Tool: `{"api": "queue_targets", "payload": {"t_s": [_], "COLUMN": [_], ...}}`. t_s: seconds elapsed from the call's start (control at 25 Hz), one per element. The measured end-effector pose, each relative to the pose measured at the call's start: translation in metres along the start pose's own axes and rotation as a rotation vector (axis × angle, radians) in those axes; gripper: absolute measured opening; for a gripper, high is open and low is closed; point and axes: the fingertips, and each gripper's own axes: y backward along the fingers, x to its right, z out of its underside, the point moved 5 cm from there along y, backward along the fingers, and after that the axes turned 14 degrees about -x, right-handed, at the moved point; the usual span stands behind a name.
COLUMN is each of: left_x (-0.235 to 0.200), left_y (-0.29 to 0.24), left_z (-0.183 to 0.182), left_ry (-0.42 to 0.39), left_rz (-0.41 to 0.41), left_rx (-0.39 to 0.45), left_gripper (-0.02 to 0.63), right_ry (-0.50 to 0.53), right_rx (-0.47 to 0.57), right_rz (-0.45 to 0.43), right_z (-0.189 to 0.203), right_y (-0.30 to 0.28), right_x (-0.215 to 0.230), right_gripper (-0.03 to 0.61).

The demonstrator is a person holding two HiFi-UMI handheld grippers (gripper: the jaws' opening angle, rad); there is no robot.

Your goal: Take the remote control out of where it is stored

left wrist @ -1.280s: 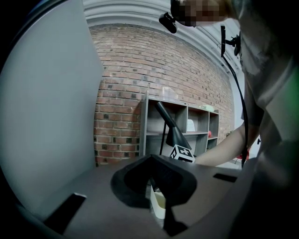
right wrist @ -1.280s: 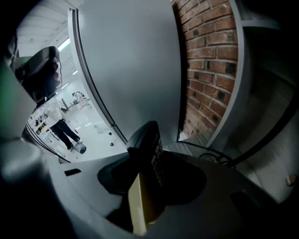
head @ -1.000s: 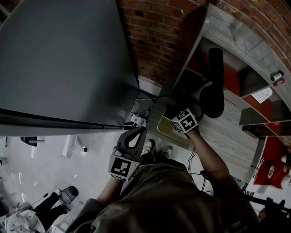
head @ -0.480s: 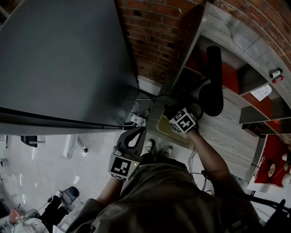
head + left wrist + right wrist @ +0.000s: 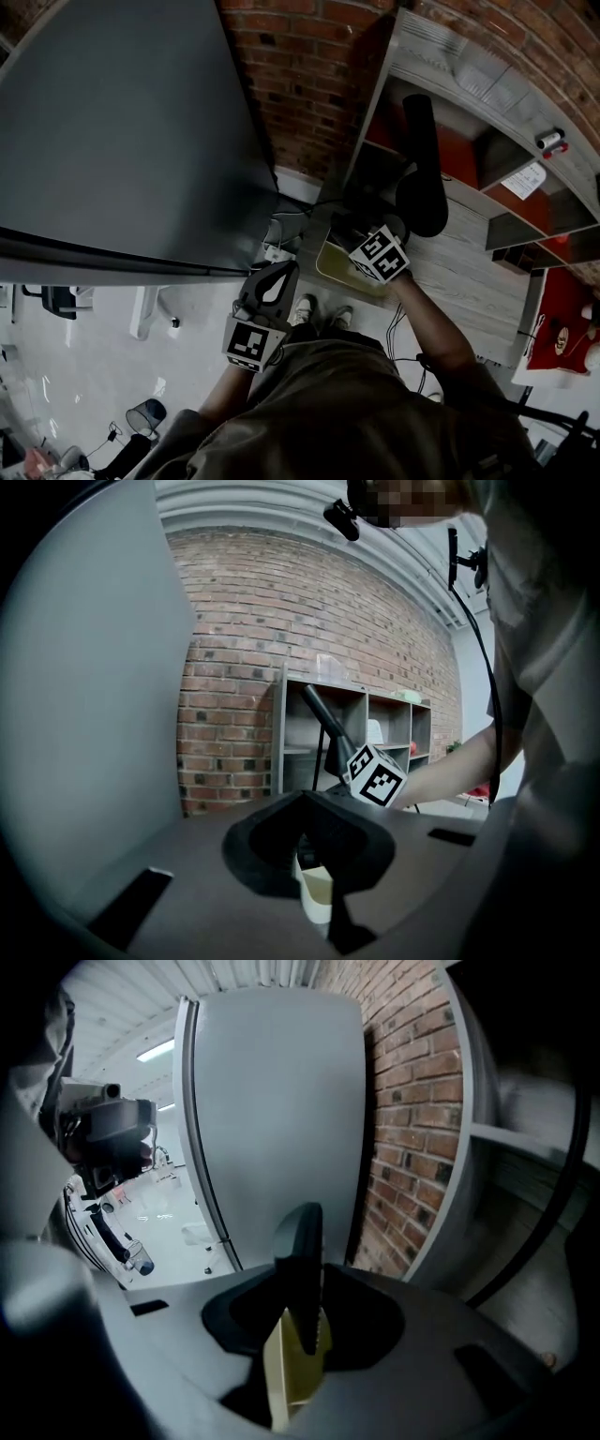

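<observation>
Black and slim, the remote control (image 5: 300, 1251) stands on its edge between the jaws of the right gripper (image 5: 295, 1335). The jaws are about half spread and have just been closing. They now pinch the lower end of the remote, with a yellowish pad (image 5: 281, 1372) pressed against its left side. The upper end of the remote sticks out free past the jaws, in front of the big grey panel (image 5: 272, 1101) and the brick wall (image 5: 403, 1129).

In the head view the right gripper, known by its marker cube (image 5: 380, 255), hangs over the near rim of a pale yellow tub (image 5: 336, 269). The tub stands on the floor at the foot of the shelf unit (image 5: 469, 84). The remote is so dark there that I cannot make it out in this view.

Just beside the gripper a black long-necked thing with a round base (image 5: 422, 178) leans into the shelf. The corner of the grey panel and some cables (image 5: 281, 234) are close on the other side.

The left gripper (image 5: 314, 883) is apart from all this, lower in the head view, above the person's shoes (image 5: 305, 306). Its pale fingers (image 5: 316, 897) look pressed together, and nothing is between them. It points toward the shelf and the right gripper's cube.
</observation>
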Motion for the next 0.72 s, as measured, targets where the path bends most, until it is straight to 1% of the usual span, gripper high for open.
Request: {"api": "queue_targets", "payload": {"t_s": [0.16, 0.32, 0.4, 0.56, 0.72], "left_x": [0.000, 0.002, 0.002, 0.002, 0.010], "left_y": [-0.007, -0.014, -0.018, -0.026, -0.033], "left_z": [-0.011, -0.027, -0.034, -0.048, -0.061], "left_ry": [0.003, -0.023, -0.040, -0.072, -0.091], "left_rz": [0.005, 0.020, 0.028, 0.065, 0.098], "left_rx": [0.019, 0.041, 0.052, 0.087, 0.112], "left_gripper": [0.009, 0.009, 0.009, 0.009, 0.009], "right_ry": [0.007, 0.009, 0.012, 0.038, -0.005], "right_rx": [0.082, 0.167, 0.214, 0.316, 0.414], "right_rz": [0.026, 0.053, 0.083, 0.170, 0.214], "right_z": [-0.013, -0.022, -0.026, -0.035, -0.033], "right_y": [0.032, 0.072, 0.095, 0.139, 0.180], "right_x": [0.001, 0.000, -0.001, -0.004, -0.006], "right_gripper": [0.115, 0.115, 0.115, 0.115, 0.115]}}
